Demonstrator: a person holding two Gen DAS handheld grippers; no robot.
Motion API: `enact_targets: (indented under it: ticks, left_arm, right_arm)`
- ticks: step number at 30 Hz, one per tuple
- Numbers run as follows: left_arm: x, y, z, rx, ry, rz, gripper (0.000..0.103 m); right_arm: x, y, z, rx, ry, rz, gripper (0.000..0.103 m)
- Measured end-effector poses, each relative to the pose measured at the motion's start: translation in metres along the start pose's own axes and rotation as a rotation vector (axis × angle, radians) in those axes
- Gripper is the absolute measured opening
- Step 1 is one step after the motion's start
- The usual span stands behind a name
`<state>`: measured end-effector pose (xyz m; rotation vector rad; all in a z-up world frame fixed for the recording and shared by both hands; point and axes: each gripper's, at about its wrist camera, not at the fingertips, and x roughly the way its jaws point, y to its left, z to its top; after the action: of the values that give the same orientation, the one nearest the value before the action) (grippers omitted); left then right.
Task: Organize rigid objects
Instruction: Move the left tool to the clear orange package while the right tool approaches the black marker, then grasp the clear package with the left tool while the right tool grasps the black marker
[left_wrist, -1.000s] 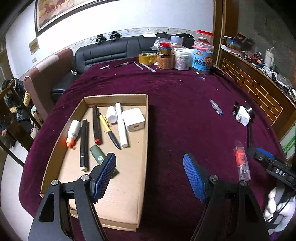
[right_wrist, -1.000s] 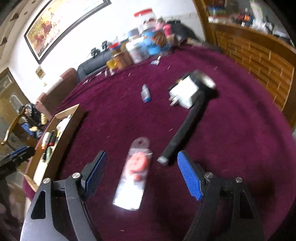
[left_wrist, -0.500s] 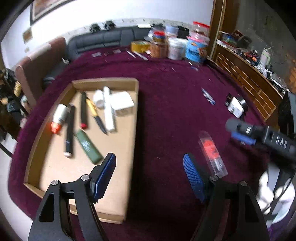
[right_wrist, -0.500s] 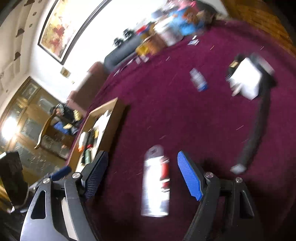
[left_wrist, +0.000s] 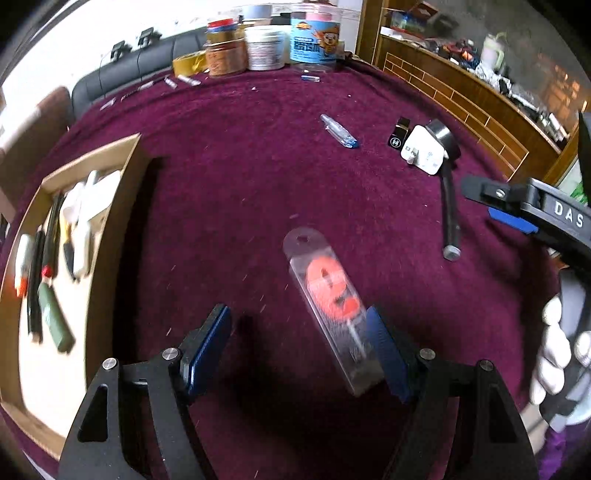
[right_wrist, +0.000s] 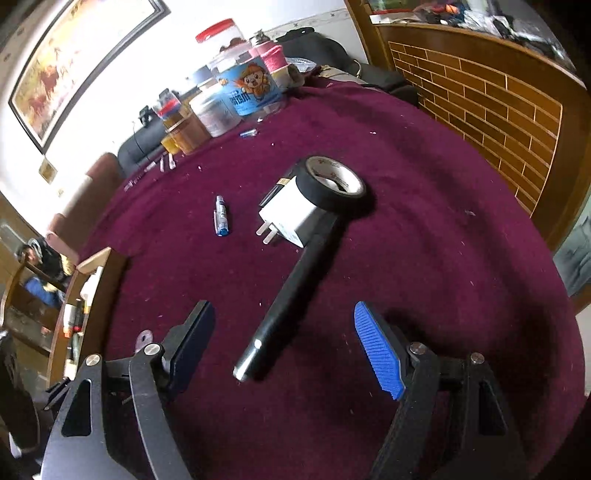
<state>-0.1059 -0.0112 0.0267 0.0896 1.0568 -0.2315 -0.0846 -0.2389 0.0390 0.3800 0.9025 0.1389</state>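
A clear plastic pack with an orange item (left_wrist: 330, 306) lies on the maroon table; my open left gripper (left_wrist: 301, 349) hovers over it, its lower end beside the right pad. My open right gripper (right_wrist: 282, 345) hangs above the near end of a black pen-like stick (right_wrist: 291, 291), also in the left wrist view (left_wrist: 450, 210). Beyond it lie a white plug adapter (right_wrist: 290, 218), a black tape roll (right_wrist: 332, 182) and a small blue-capped tube (right_wrist: 221, 218). A cardboard tray (left_wrist: 107, 236) at the left holds pens, a marker and white items.
Jars, tubs and a yellow tape roll (left_wrist: 258, 48) stand at the table's far edge. A small black case (left_wrist: 398, 136) lies by the adapter. A wooden brick-pattern cabinet (right_wrist: 498, 110) runs along the right. A sofa (left_wrist: 122, 74) is behind the table.
My left gripper has swung right from over the tray to over the clear pack. My right gripper has moved off the pack to the black stick.
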Motion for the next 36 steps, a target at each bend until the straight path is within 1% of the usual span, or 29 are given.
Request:
enact_targets:
  ticks: [1,2,3,4,5,6,7,10,11,13,15,17,19,20,22,23,24,26,27,28,29,30,31,32,34,36]
  left_arm:
    - [0.002,-0.004,0.003,0.01,-0.015,0.002,0.069]
    - [0.006,-0.008,0.004,0.027,-0.01,0.019,0.065]
    - [0.01,-0.008,0.004,0.032,-0.004,0.014,0.04]
    - [0.01,-0.007,0.003,0.032,-0.011,0.012,0.028]
    - [0.008,-0.006,0.002,0.037,-0.019,0.018,0.023]
    - [0.007,-0.003,0.002,0.032,-0.012,0.002,0.023]
    - [0.004,0.001,0.0,0.018,-0.007,-0.018,0.023]
    - [0.0,0.012,-0.006,-0.005,-0.004,-0.017,0.023]
    - [-0.001,0.016,-0.008,-0.019,-0.003,-0.027,0.023]
    - [-0.003,0.02,-0.009,-0.032,-0.003,-0.043,0.024]
    - [-0.003,0.019,-0.009,-0.028,-0.009,-0.034,0.024]
    - [-0.001,0.014,-0.008,-0.019,-0.019,-0.022,0.026]
    - [0.0,0.01,-0.007,-0.012,-0.024,-0.026,0.036]
    - [0.003,0.008,-0.005,-0.005,-0.025,-0.026,0.038]
    - [0.007,0.0,-0.003,0.031,-0.028,-0.023,0.052]
    - [0.008,-0.003,-0.003,0.046,-0.03,-0.02,0.055]
    - [0.01,-0.006,-0.002,0.061,-0.034,-0.016,0.061]
    - [0.012,-0.011,-0.003,0.088,-0.062,-0.005,0.062]
    - [0.011,-0.01,-0.002,0.086,-0.064,-0.009,0.059]
    - [0.009,-0.008,-0.003,0.084,-0.071,-0.017,0.032]
    - [0.006,-0.005,-0.002,0.087,-0.076,-0.021,0.024]
    - [0.004,-0.001,-0.002,0.072,-0.064,-0.049,0.023]
    - [0.002,0.007,-0.002,0.032,-0.052,-0.094,0.023]
    - [-0.001,0.013,-0.002,0.009,-0.051,-0.116,0.023]
    - [-0.011,0.023,-0.003,-0.015,-0.072,-0.126,0.023]
    - [-0.023,0.032,-0.005,-0.047,-0.093,-0.163,0.023]
  right_arm:
    - [0.005,0.004,0.003,-0.019,0.002,-0.021,0.078]
    - [0.011,0.008,0.006,-0.04,0.004,-0.05,0.078]
    - [0.019,0.014,0.009,-0.069,0.011,-0.084,0.077]
    - [0.023,0.015,0.01,-0.092,0.015,-0.105,0.066]
    - [0.029,0.019,0.012,-0.124,0.018,-0.138,0.045]
    - [0.033,0.018,0.012,-0.14,0.024,-0.159,0.033]
    - [0.037,0.014,0.011,-0.147,0.033,-0.176,0.027]
    - [0.03,0.002,0.008,-0.129,0.022,-0.154,0.02]
    - [0.028,-0.002,0.006,-0.118,0.024,-0.148,0.018]
    - [0.021,-0.012,0.001,-0.082,0.052,-0.108,0.017]
    - [0.014,-0.018,-0.006,-0.061,0.08,-0.075,0.017]
    - [0.009,-0.02,-0.011,-0.057,0.098,-0.072,0.017]
    - [0.007,-0.021,-0.01,-0.045,0.107,-0.061,0.017]
    - [0.007,-0.02,-0.009,-0.044,0.106,-0.064,0.017]
    - [0.009,-0.018,-0.005,-0.048,0.1,-0.085,0.017]
    - [0.011,-0.017,-0.003,-0.051,0.1,-0.091,0.018]
    - [0.014,-0.013,-0.001,-0.059,0.104,-0.102,0.018]
    - [0.02,-0.009,0.0,-0.076,0.113,-0.12,0.018]
    - [0.022,-0.005,0.0,-0.093,0.103,-0.139,0.019]
    - [0.024,0.0,0.0,-0.113,0.102,-0.16,0.019]
    - [0.024,0.003,-0.002,-0.13,0.101,-0.174,0.019]
    - [0.024,0.004,-0.003,-0.144,0.099,-0.182,0.02]
    - [0.024,0.004,-0.004,-0.155,0.099,-0.185,0.02]
    - [0.024,0.004,-0.004,-0.159,0.099,-0.183,0.019]
    - [0.021,-0.001,-0.004,-0.134,0.097,-0.164,0.015]
    - [0.017,-0.009,-0.005,-0.091,0.092,-0.121,0.014]
